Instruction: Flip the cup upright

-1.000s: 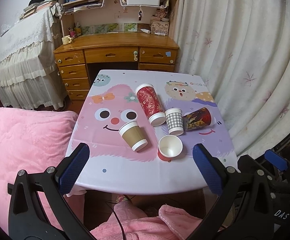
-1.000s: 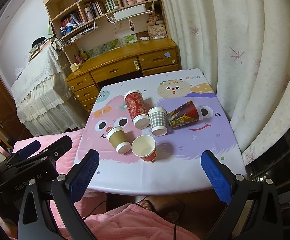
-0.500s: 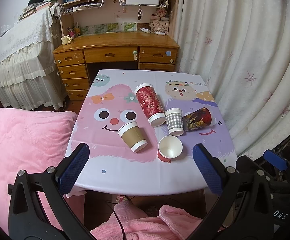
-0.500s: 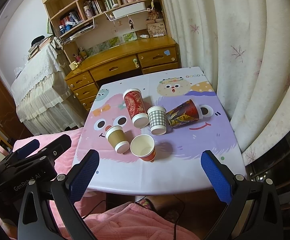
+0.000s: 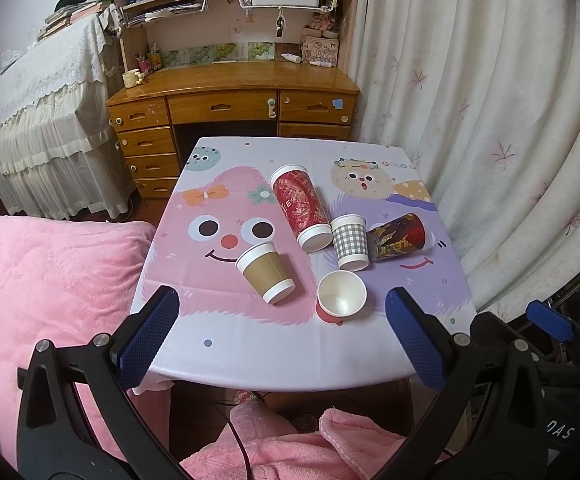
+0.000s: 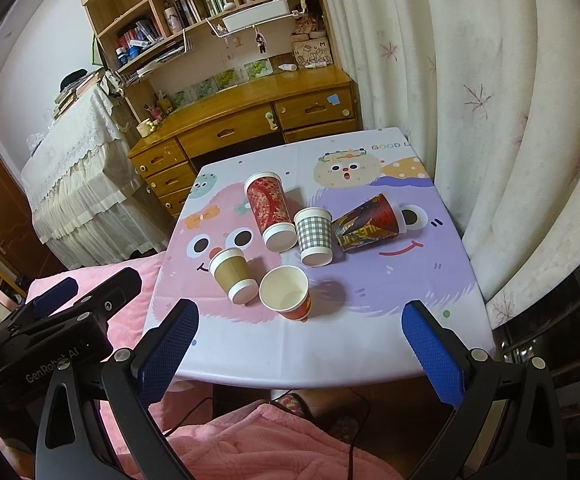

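Cups (image 5: 308,242) lie tipped on the table (image 5: 249,344), well beyond both grippers' wide-spread empty jaws.

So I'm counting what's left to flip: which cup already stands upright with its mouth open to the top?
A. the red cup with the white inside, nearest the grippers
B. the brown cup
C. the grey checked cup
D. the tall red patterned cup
A: the red cup with the white inside shows its open mouth and bare bottom from above, while the tall red cup, the checked cup and the brown cup do not.
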Tool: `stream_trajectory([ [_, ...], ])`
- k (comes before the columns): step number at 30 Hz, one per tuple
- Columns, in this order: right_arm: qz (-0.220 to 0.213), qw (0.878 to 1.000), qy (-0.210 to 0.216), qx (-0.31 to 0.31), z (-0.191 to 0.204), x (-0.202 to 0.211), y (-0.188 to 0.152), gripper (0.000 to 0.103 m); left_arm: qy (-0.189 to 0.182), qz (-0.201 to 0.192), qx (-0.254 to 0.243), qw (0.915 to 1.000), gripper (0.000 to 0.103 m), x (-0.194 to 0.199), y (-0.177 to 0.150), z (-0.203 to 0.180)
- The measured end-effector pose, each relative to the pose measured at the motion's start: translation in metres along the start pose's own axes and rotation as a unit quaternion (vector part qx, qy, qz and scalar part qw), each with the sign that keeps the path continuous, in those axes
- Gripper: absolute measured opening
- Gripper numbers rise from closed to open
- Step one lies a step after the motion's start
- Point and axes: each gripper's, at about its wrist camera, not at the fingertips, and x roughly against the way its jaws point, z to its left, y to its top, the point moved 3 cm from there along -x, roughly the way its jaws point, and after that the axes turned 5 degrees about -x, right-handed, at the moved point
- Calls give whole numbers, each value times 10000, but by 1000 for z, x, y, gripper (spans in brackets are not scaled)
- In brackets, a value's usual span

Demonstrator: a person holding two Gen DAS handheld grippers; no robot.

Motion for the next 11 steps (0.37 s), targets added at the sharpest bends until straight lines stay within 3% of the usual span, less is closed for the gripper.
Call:
stream_trajectory([
  [11, 17, 10000, 4, -10, 0, 0, 0, 103, 2, 18, -19, 10000, 102, -2, 2, -1],
])
